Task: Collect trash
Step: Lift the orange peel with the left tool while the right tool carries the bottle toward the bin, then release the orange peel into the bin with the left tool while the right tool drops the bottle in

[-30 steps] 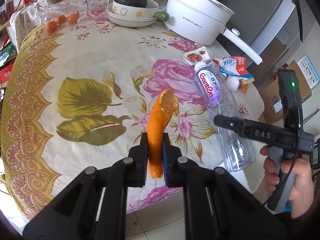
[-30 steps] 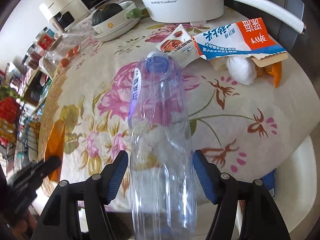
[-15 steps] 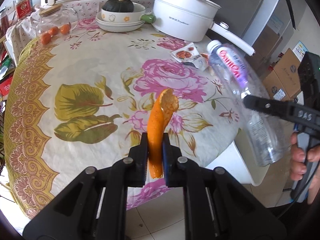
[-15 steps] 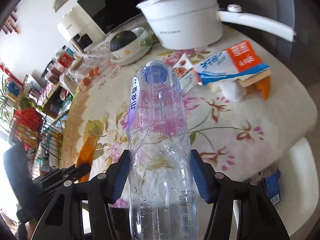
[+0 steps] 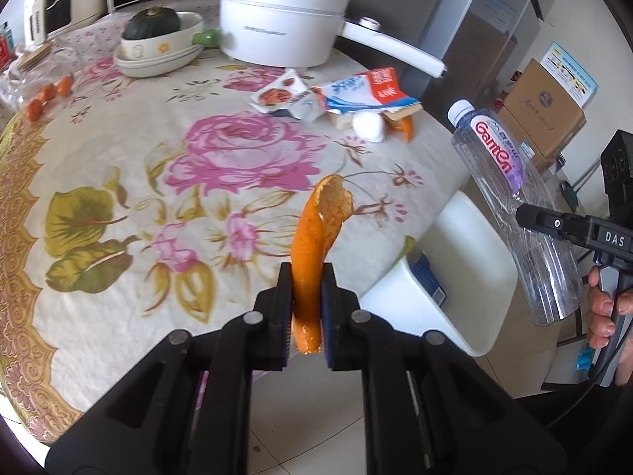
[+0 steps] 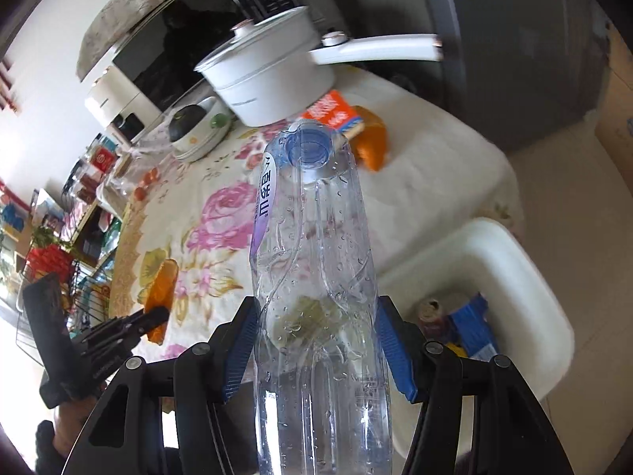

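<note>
1. Two pieces of trash are already in your grip, so aim both at the bin [image 5: 455, 277], the white tub on the floor just beside the counter [image 5: 118, 166] edge. A blue carton and a small can already lie in it.
2. Your right gripper [image 6: 316, 340] has its fingers spread wide and clamped on the sides of the bottle [image 6: 312, 261], which is lifted clear of the counter, cap end pointing away from you. It is light and slick with droplets, so I judge it could twist; keep the squeeze steady and lower it over the bin before you let go.
3. Your left gripper [image 5: 307, 308] has its fingers nearly closed, pinching the peel [image 5: 316, 245] near its lower end. It hangs over the counter edge, near the bin. Bring it well over the tub first: a limp strip may cling to a pad.
4. More trash waits on the counter: a milk carton [image 5: 364, 93], a snack wrapper [image 5: 281, 95], a white ball [image 5: 370, 126] that looks like crumpled tissue, and a second peel [image 5: 405, 128], all clustered by the far edge.
5. Keep clear of the white pot [image 5: 285, 16] and its long handle. The floral cloth covers the counter; boxes and what may be a fridge stand beyond.
</note>
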### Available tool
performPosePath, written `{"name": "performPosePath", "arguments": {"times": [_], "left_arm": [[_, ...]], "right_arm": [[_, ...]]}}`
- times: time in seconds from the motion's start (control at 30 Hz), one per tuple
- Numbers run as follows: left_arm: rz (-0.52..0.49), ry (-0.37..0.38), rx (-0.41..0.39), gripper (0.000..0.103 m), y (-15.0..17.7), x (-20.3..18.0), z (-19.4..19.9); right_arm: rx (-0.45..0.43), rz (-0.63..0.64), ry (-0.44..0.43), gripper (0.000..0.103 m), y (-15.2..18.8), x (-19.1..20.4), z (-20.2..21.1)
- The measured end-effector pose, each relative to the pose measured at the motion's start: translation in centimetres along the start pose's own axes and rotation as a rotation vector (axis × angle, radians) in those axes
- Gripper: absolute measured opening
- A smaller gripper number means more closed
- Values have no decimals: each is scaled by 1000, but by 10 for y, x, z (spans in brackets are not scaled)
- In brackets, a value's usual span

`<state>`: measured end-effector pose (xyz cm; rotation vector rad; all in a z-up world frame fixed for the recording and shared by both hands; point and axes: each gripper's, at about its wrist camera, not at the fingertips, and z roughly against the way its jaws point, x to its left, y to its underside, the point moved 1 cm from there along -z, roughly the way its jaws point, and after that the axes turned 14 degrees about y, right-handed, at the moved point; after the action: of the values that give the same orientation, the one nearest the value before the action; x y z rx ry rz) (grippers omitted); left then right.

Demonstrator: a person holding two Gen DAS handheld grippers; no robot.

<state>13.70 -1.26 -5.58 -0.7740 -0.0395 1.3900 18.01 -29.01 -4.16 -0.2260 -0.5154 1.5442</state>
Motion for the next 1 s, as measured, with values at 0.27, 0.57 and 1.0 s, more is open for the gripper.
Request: {"name": "performPosePath", "arguments": {"times": [0.27, 0.57, 1.0], "left_arm": [[-68, 49, 27, 14, -4, -43, -28], [-155, 140, 85, 15, 1, -102, -79], [-197, 71, 103, 70, 3, -138, -120]], "right_arm": [[20, -49, 66, 61, 20, -54, 3], [58, -95, 115, 61, 33, -92, 5], [139, -115, 169, 61, 45, -122, -5]]}}
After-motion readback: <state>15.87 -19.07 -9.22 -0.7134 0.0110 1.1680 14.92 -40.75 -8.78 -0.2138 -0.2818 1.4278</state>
